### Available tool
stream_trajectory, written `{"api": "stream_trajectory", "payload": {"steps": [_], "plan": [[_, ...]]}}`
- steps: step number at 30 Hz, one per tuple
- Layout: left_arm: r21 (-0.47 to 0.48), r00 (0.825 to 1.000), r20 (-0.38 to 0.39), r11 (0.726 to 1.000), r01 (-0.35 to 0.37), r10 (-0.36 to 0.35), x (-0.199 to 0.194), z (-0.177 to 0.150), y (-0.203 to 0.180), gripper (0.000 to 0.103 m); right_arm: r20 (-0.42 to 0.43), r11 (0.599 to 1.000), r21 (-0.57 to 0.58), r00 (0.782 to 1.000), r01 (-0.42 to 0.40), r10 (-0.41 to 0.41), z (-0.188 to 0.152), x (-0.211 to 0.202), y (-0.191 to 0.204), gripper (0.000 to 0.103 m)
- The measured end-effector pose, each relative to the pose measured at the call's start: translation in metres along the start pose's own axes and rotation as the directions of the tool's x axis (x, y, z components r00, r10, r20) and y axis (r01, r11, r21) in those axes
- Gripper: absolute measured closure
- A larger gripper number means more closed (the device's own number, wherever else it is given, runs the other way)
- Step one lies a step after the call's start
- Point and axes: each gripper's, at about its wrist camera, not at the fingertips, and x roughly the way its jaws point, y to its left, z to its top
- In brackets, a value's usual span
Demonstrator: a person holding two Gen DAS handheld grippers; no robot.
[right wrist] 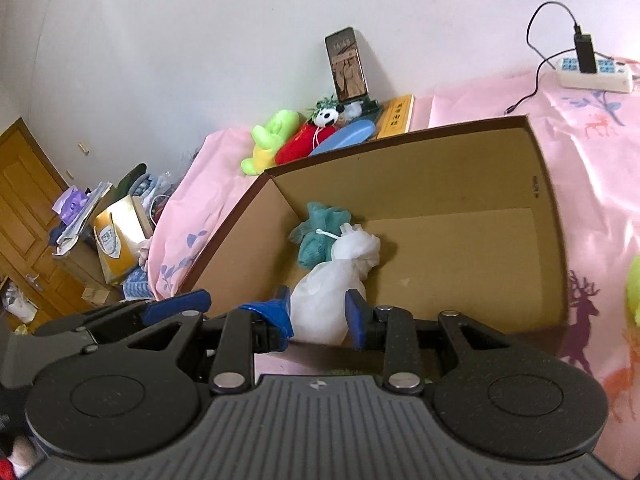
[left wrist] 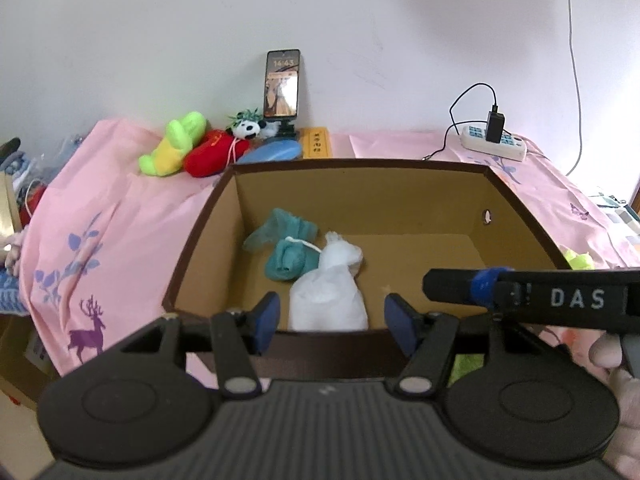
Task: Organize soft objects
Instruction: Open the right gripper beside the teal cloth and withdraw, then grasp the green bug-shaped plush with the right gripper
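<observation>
An open brown cardboard box sits on the pink cloth. Inside lie a white mesh pouch and a teal mesh pouch behind it. My left gripper is open over the box's near rim, its pads either side of the white pouch without touching it. My right gripper is open too, its pads flanking the white pouch's lower end. The right gripper's body crosses the left wrist view at the right.
Behind the box lie a green and yellow plush, a red plush, a small panda, a blue case, a phone on a stand and a power strip. A yellow-green plush lies right of the box. Floor clutter sits left.
</observation>
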Motion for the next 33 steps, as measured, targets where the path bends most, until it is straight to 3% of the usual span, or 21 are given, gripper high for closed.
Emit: {"api": "stream_trajectory", "payload": {"steps": [12, 20, 25, 33], "plan": [[0.044, 1.000, -0.001, 0.999, 0.000, 0.000, -0.031, -0.025, -0.007, 0.036, 0.024, 0.999, 0.005, 0.999, -0.043, 0.043, -0.022, -0.043, -0.009, 0.089], [0.064, 0.990, -0.047, 0.989, 0.136, -0.133, -0.042, -0.054, -0.010, 0.036, -0.029, 1.000, 0.018, 1.000, -0.001, 0.001, -0.041, -0.055, -0.027, 0.089], [0.066, 0.950, -0.111, 0.952, 0.299, -0.291, -0.047, -0.080, -0.016, 0.036, -0.082, 0.999, 0.034, 0.997, -0.010, 0.013, -0.055, -0.064, -0.037, 0.089], [0.172, 0.890, -0.112, 0.873, 0.456, -0.443, -0.058, -0.096, -0.062, 0.033, -0.134, 0.996, 0.070, 0.990, 0.054, -0.044, -0.072, -0.074, -0.056, 0.089]]}}
